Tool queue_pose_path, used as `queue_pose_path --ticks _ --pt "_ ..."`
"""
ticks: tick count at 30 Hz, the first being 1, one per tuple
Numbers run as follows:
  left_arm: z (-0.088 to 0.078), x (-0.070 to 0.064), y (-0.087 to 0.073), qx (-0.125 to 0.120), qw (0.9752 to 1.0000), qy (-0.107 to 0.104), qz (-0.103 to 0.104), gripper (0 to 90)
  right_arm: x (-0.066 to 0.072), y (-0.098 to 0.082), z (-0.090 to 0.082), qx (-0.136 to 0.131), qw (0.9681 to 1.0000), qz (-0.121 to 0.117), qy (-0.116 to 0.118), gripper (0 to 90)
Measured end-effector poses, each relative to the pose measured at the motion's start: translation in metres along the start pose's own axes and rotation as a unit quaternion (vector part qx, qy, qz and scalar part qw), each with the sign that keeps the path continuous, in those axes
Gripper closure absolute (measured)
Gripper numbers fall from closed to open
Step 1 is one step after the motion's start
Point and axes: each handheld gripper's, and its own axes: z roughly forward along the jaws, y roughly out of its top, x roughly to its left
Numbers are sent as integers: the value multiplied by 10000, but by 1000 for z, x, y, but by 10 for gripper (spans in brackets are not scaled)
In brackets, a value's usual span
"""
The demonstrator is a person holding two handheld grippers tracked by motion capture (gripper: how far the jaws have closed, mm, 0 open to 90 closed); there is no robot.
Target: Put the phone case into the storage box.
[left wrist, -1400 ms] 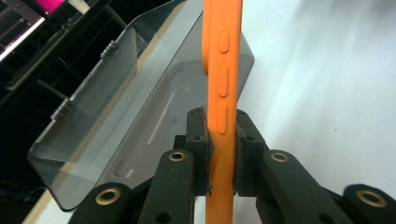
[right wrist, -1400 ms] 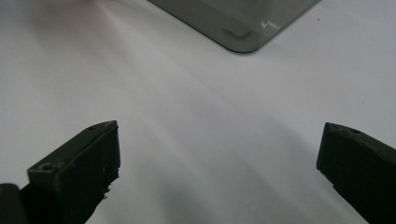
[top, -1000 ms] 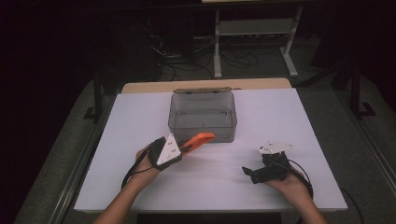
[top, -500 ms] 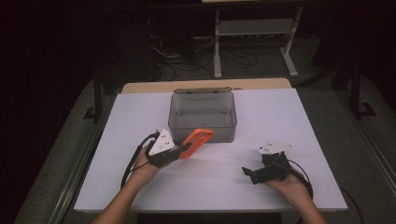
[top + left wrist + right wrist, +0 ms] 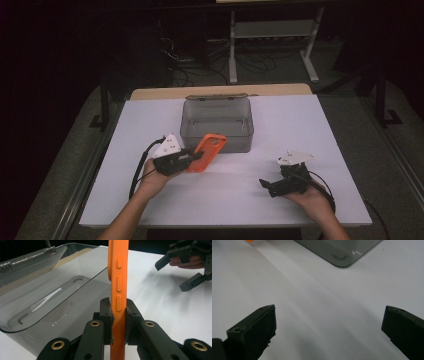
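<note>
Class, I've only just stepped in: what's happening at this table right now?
A person at a white table holds a gripper in each hand. The left gripper is shut on an orange phone case, gripped by its edges and held up in front of a clear grey plastic box with its lid open. The right gripper rests near the table's front, jaws open and holding nothing.

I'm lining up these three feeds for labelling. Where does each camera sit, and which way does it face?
High view: above the person's side, looking forward and down at the white table; both forearms enter from below.
Left gripper view: rides the left gripper, looking along jaws clamping the orange phone case.
Right gripper view: rides the right gripper, jaws wide apart, facing the table.
Shared: all show the grey box.
</note>
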Motion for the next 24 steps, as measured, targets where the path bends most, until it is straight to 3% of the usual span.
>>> queue_pose_path --ticks 9,24 --pt "-3 2 2 -38 10000 -8 -4 798 0 0 0 3 10000 -24 -4 0" --pt "-11 8 20 -251 9997 -72 -33 798 1 0 0 10 10000 -34 -41 0"
